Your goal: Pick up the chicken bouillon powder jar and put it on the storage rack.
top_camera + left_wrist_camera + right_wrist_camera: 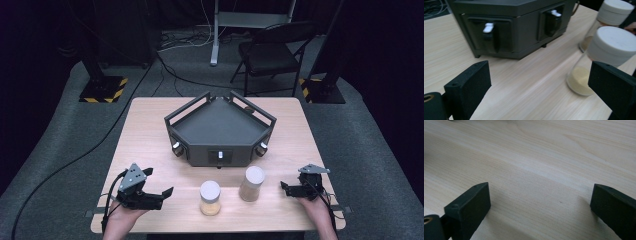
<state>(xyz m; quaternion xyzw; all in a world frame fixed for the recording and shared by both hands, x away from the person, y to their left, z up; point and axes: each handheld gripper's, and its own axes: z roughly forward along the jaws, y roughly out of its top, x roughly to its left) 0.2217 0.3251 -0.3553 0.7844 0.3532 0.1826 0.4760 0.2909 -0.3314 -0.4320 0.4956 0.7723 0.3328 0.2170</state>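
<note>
Two clear jars with white lids and yellowish powder stand on the wooden table (150, 135). The nearer jar (210, 197) (609, 50) is left of the taller jar (251, 183) (615, 12). My left gripper (157, 182) (539, 75) hovers above the table to the left of the nearer jar, open, with nothing between its jaws. That jar sits just beyond the right jaw. My right gripper (286, 187) (540, 192) rests low by the table's right front, to the right of the taller jar, open over bare wood.
A dark grey angular box (200, 152) (511, 15) with a railed top and white-tipped switches on its front faces stands mid-table behind the jars. A folding chair (272, 55) and cables lie on the floor beyond the table.
</note>
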